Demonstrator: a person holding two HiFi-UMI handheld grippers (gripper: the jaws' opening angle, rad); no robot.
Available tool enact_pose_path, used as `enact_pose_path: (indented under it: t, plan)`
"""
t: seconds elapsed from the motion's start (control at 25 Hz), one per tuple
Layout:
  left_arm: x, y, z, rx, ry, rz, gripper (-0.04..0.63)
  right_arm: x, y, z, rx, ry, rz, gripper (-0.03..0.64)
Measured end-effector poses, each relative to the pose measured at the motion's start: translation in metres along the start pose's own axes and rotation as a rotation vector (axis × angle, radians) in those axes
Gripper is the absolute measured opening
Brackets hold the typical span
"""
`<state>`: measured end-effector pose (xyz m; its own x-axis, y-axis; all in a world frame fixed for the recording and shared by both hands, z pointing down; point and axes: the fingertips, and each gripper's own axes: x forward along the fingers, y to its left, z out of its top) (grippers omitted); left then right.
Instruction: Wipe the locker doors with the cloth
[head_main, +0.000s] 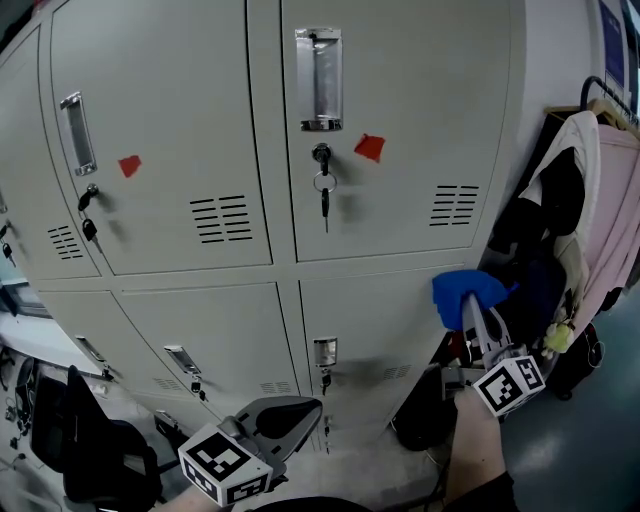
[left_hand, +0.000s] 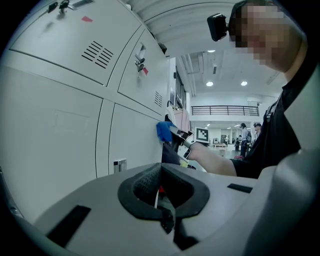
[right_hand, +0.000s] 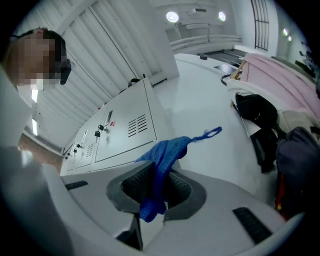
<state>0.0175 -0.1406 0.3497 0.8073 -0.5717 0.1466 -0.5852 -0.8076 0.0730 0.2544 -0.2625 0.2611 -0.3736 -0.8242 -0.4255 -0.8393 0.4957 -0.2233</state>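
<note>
Right gripper view is showing the right gripper (right_hand: 156, 194) clamping its two jaws on the blue cloth (right_hand: 165, 152). The fabric is bunching between the pads and spilling out past the tips, with a loose loop trailing off its far end. Head view is placing the cloth at the top right corner of the lower right door (head_main: 365, 320), close to the outer edge of the lockers. No view is making clear whether the fabric is pressing on the metal or hovering just off it. The left gripper (left_hand: 160, 189) is hanging low, well apart from the cloth, with its jaws pressed together and nothing visibly caught in them.

Judging from this, the wipe of this door is only getting started. Doing it well is probably calling for leading with the overhanging wad and not the hard jaw tips, laying it flat on the panel. Overlapping passes, steering round the lock and hanging key (head_main: 324, 378) lower on the door, would cover it. The grip is looking thin, so the cloth may slide out under pressure.

Hanging clothes (head_main: 590, 200) are crowding the right side. The left gripper is hiding the door's lower left corner in the head view.
</note>
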Motion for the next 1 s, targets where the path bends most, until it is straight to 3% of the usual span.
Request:
enact_pose_path:
  t: [0.24,0.56,0.72,1.0]
  plan:
    - [-0.003,-0.008,-0.002,-0.002,-0.005,-0.030,0.006,-0.001,0.063,-0.011,0.064,-0.011,0.140,0.049]
    - [-0.032,-0.006,-0.002,-0.011,-0.003,-0.006,0.006,0.034,0.159,-0.078,0.102,0.108,0.328,0.049]
    - [-0.048,0.009,-0.007,-0.029,0.003,0.029,0.006,0.052,0.177,-0.098,0.089,0.130,0.341,0.049]
    - [-0.056,0.024,-0.014,-0.019,0.010,0.033,0.006,0.052,0.161,-0.097,0.056,0.105,0.304,0.049]
